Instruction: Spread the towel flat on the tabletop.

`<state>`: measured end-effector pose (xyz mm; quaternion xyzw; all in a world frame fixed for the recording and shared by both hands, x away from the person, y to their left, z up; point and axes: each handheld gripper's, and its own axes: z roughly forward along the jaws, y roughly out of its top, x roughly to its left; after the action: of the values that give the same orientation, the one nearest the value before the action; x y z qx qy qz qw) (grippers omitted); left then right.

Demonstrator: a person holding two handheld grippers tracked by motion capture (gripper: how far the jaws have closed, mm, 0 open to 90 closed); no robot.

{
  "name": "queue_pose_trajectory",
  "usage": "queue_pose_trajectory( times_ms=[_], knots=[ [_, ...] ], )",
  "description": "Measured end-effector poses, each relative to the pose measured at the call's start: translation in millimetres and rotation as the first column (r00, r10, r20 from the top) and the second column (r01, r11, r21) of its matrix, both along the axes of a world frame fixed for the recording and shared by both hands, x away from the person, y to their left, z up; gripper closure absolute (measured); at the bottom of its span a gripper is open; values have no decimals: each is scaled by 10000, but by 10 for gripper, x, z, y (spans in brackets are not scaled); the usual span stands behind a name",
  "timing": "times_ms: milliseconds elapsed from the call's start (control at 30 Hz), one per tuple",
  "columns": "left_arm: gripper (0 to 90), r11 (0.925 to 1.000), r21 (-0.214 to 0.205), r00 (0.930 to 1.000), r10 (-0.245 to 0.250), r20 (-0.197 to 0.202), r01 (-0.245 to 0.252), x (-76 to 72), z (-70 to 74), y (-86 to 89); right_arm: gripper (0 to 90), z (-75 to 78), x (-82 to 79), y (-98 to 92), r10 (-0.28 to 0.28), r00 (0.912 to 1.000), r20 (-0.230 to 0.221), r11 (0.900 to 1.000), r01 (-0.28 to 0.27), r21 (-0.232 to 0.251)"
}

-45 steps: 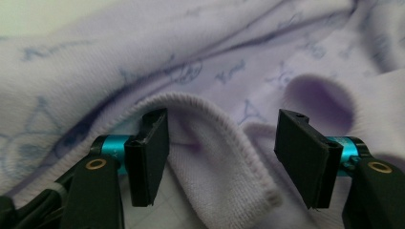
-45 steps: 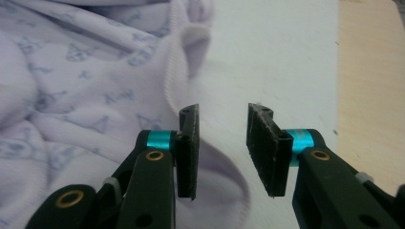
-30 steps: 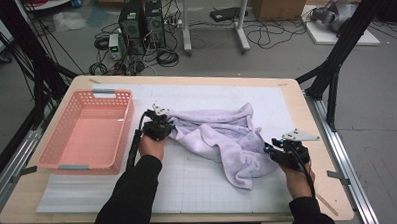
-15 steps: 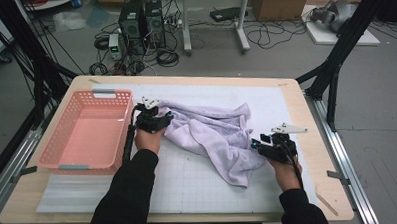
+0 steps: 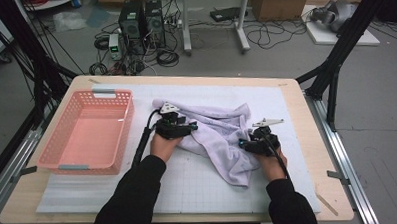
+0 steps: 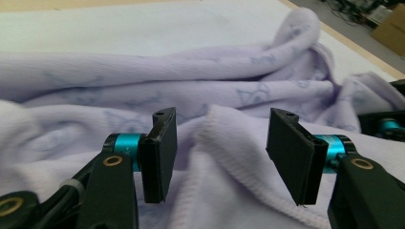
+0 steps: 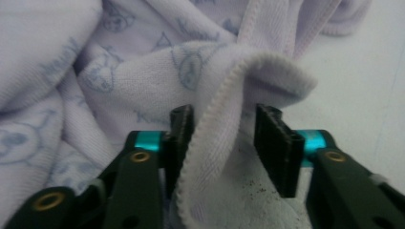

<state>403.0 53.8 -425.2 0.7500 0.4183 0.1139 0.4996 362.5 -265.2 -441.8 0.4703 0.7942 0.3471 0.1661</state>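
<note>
Towel hem lies between the right gripper fingers, which were just closing.

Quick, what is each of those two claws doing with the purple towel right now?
Left gripper: open, jaws just opened, towel hem between them, not pinched.
Right gripper: jaws closing around a towel fold; a firm grip cannot be told.

The towel is pale lilac, printed with faint blue animal figures. Beside the left gripper, a salmon-pink basket is noted.
</note>
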Motion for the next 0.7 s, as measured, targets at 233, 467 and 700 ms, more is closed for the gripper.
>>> queue_pose_trajectory(
  times_ms=[233,467,700],
  knots=[
    [762,9832,1606,9961,-829,-310,869,7,-94,-249,848,5,-25,27,412,9990,161,9988,-407,-275],
    [784,9759,1888,9937,-1117,16,1094,-119,26,-200,867,26,-20,-31,70,9989,460,9981,-41,-610],
    [793,9750,1916,9934,-1145,7,1123,-416,127,92,871,17,42,-104,-440,9957,809,9959,502,-754]
  ],
)
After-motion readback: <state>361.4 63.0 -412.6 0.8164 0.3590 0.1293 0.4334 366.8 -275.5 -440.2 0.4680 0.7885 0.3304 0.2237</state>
